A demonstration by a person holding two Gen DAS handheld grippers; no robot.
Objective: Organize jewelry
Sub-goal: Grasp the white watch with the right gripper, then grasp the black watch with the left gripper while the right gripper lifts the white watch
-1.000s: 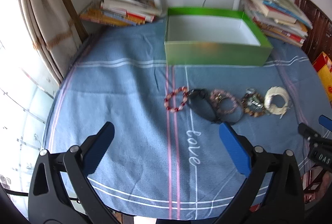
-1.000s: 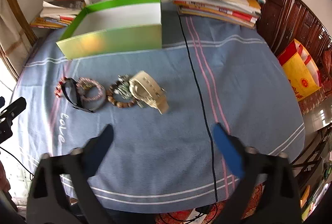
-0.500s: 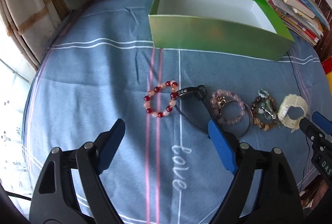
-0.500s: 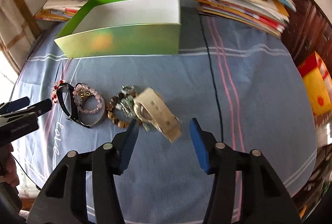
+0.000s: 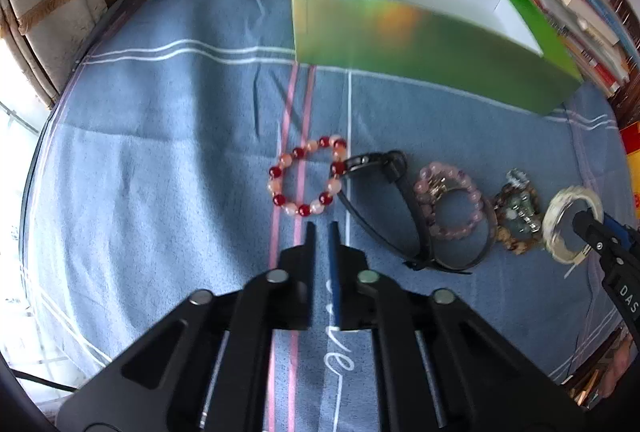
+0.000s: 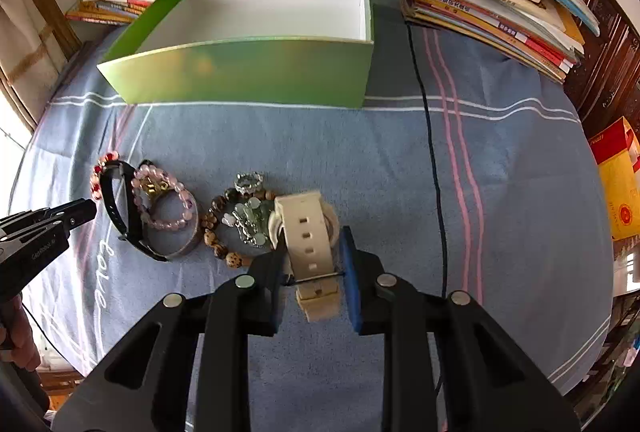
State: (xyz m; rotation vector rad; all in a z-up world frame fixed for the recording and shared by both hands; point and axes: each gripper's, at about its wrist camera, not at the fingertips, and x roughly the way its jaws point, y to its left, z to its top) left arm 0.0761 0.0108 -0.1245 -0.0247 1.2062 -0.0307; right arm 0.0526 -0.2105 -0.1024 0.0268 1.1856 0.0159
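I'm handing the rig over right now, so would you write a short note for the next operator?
Left gripper: jaws just closed, shut on nothing, tips just short of the red bead bracelet.
Right gripper: jaws have been closing around the cream watch strap; grip not certain.
On the blue cloth: black watch, pink bracelet, brown bead bracelet.
Green box looks empty. Nothing stored; all five pieces left.
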